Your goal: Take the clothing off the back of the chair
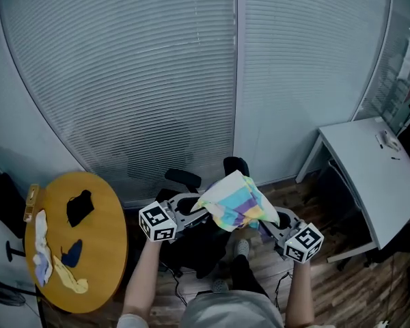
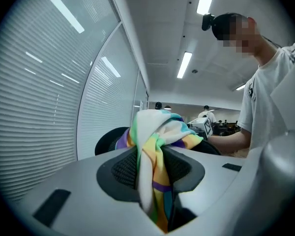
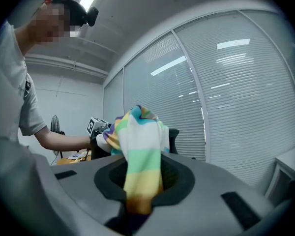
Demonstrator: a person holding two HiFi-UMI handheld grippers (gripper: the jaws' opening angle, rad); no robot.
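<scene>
A pastel striped piece of clothing [image 1: 236, 200] hangs bunched between my two grippers, above the black office chair [image 1: 195, 241]. My left gripper [image 1: 203, 212] is shut on the cloth's left edge; in the left gripper view the striped fabric [image 2: 155, 176] is pinched between the jaws. My right gripper [image 1: 266, 225] is shut on its right edge, and the right gripper view shows the cloth [image 3: 140, 176] clamped in the jaws. The chair's backrest top [image 1: 236, 165] shows behind the cloth.
A round yellow table [image 1: 89, 265] at the left holds black, blue, white and yellow items. A white desk [image 1: 372, 176] stands at the right. Window blinds [image 1: 191, 67] fill the wall ahead. The floor is wood.
</scene>
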